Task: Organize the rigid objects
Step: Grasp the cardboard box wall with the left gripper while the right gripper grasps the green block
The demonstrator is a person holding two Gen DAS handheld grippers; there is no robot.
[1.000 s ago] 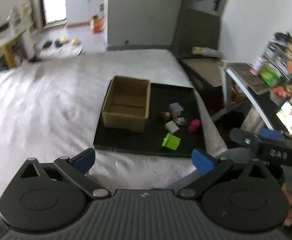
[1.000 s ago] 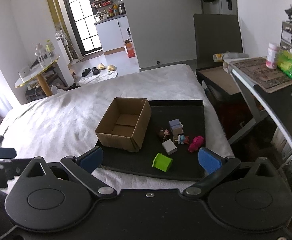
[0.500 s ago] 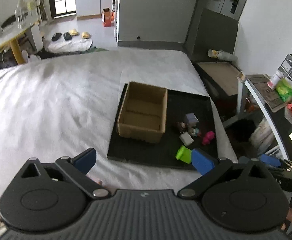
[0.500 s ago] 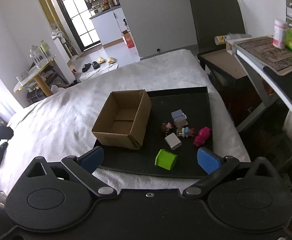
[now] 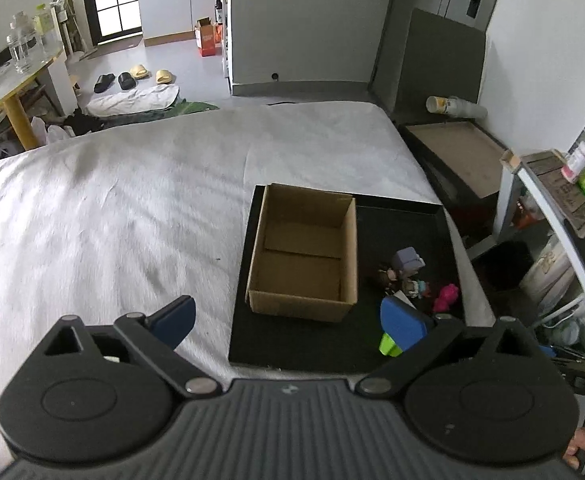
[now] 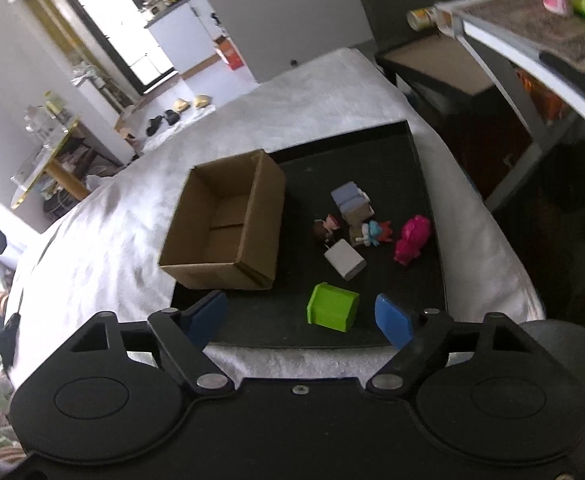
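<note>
Both spread grippers, left gripper and right gripper, move closer to tray; one box empty, six toys beside.

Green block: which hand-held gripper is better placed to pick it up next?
Right. The right hand-held gripper is open with the green block almost between its fingers; the left hand-held gripper is centred toward the box.
</note>
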